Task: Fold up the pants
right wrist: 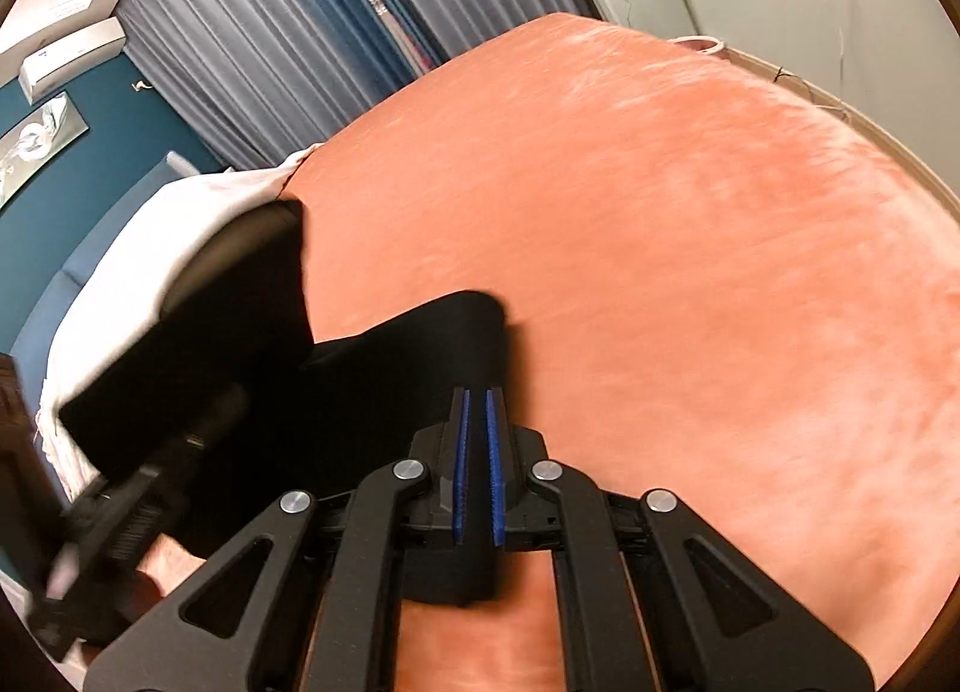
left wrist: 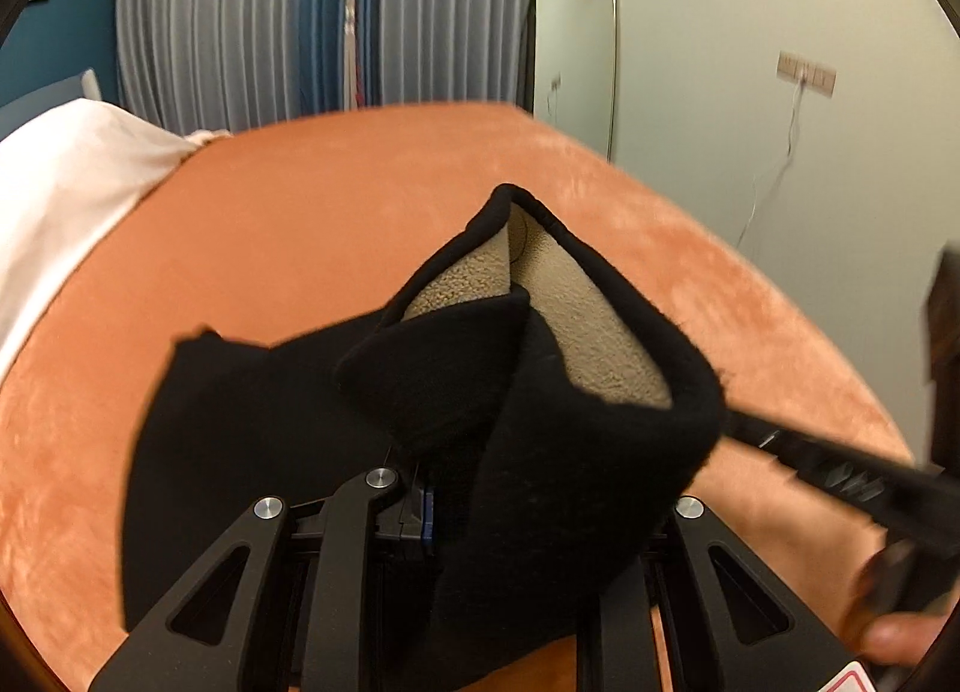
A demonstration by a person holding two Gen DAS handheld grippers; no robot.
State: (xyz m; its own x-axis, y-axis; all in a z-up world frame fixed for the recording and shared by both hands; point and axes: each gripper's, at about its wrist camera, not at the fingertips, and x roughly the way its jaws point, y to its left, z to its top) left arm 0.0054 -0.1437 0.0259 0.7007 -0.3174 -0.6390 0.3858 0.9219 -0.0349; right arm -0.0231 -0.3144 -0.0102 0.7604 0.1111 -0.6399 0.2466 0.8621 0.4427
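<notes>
The black pants (left wrist: 372,410) with a beige fleece lining (left wrist: 594,332) hang bunched over my left gripper (left wrist: 429,503), which is shut on the fabric; cloth hides its fingertips. In the right wrist view my right gripper (right wrist: 478,410) is shut on a black strip of the pants (right wrist: 384,380), held between the blue pads (right wrist: 461,452) above the orange bedspread (right wrist: 690,272). The left gripper's body (right wrist: 150,476) shows blurred at the left there, and the right gripper's finger (left wrist: 840,470) crosses the lower right of the left wrist view.
The orange bedspread (left wrist: 270,224) covers a bed. A white pillow (left wrist: 66,194) lies at its far left. Grey and blue curtains (left wrist: 300,14) hang behind, a pale wall (left wrist: 750,32) with a socket and cable at right. A hand (left wrist: 906,632) shows at bottom right.
</notes>
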